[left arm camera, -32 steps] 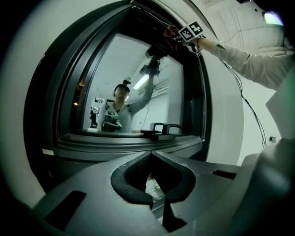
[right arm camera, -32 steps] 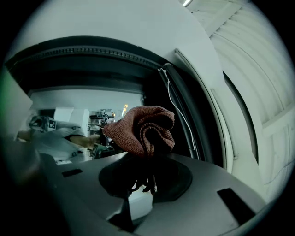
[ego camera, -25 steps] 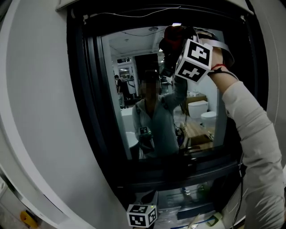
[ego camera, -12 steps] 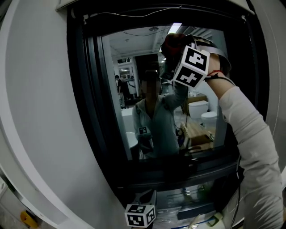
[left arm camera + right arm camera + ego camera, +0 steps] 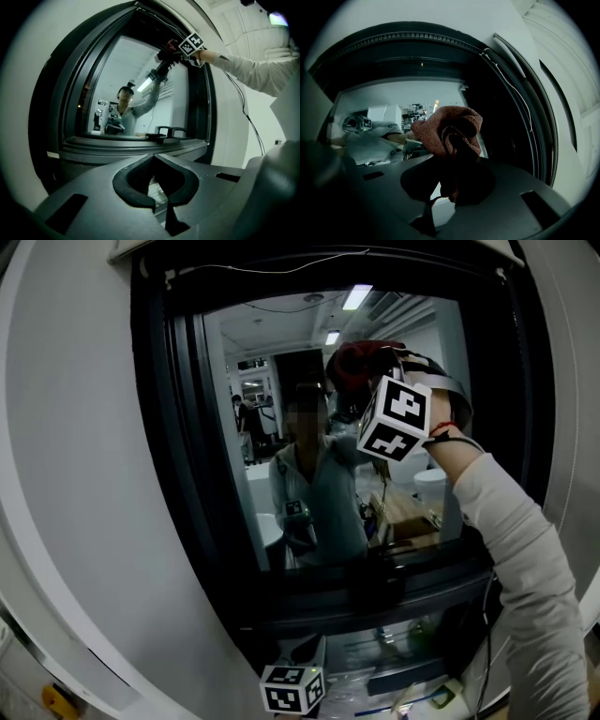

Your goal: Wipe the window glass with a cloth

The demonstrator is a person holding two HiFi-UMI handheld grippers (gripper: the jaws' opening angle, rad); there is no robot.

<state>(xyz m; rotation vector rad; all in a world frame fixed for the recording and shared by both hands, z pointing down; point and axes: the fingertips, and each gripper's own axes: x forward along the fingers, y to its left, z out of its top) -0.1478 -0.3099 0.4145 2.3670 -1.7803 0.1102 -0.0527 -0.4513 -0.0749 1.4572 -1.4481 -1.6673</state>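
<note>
The window glass sits in a dark frame and mirrors a person and a room. A dark red knitted cloth is bunched against the upper right part of the pane, with my right gripper shut on it; its marker cube faces me. In the right gripper view the cloth bulges out of the right gripper in front of the glass. My left gripper hangs low below the sill. In its own view the left gripper is shut with nothing held, and the cloth shows high up.
A dark sill with a window handle runs under the pane. White wall curves on the left. A thin wire lies along the frame's top. Clear plastic and small items lie below the sill.
My right gripper has slid down and slightly left along the glass with the cloth. The left gripper has stayed low below the sill.
</note>
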